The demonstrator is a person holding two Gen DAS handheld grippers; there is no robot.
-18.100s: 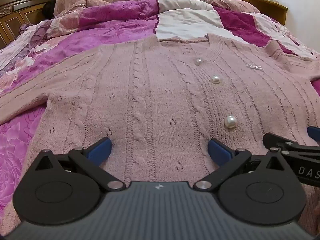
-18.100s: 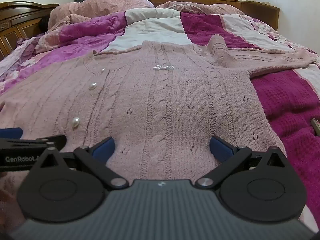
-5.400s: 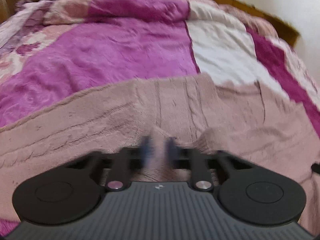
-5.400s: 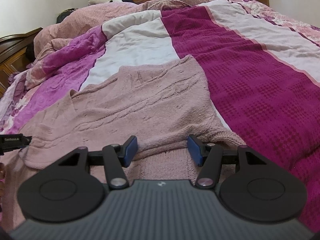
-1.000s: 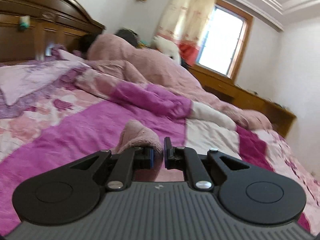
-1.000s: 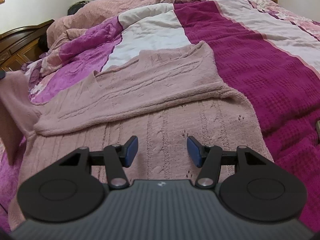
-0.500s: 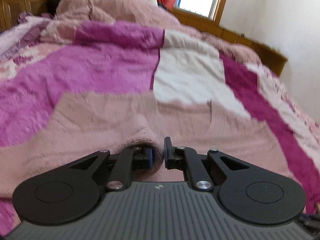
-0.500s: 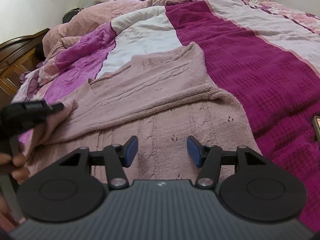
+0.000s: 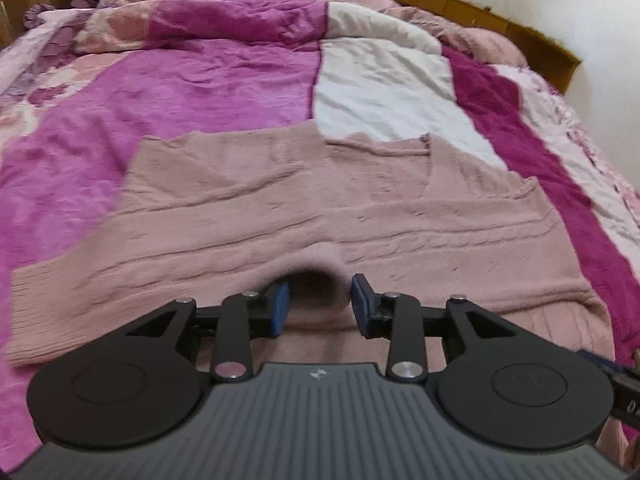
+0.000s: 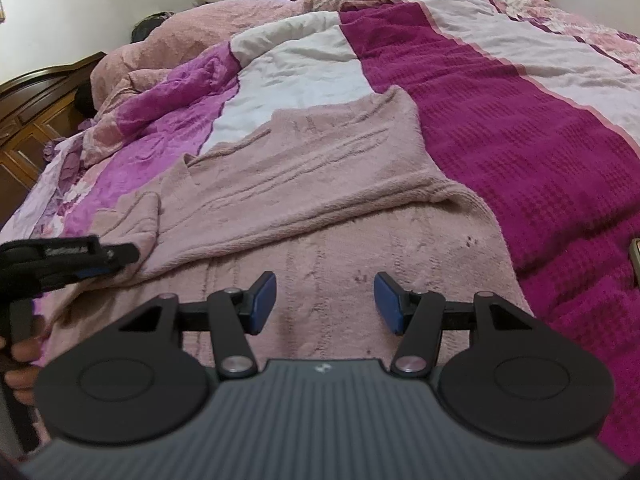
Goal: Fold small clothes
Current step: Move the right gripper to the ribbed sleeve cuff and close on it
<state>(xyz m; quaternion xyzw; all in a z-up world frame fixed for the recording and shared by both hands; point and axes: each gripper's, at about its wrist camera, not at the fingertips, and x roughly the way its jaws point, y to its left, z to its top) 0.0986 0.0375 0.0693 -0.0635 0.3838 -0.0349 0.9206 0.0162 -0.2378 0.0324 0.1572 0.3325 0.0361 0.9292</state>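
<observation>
A pink cable-knit cardigan (image 9: 360, 216) lies flat on the bed, both sleeves folded across its body. In the left wrist view my left gripper (image 9: 320, 306) hangs low over the near sleeve. Its jaws are opening, and the sleeve's cuff (image 9: 320, 264) lies loose between the blue pads (image 9: 280, 308), which do not press on it. In the right wrist view the cardigan (image 10: 320, 184) spreads ahead. My right gripper (image 10: 326, 304) stands open just above its lower body, holding nothing. The left gripper (image 10: 80, 264) shows at that view's left edge, beside the folded sleeve end.
A patchwork bedspread (image 9: 200, 92) in magenta, white and dark pink covers the bed. A bunched pink duvet (image 10: 200, 40) and a wooden headboard (image 10: 36, 112) lie beyond. A hand (image 10: 20, 360) grips the left tool. A small dark object (image 10: 634, 256) lies at the right edge.
The left gripper swung down from mid-air, carrying the sleeve cuff across the cardigan, and its jaws have parted from the cuff. The right gripper stayed put and open.
</observation>
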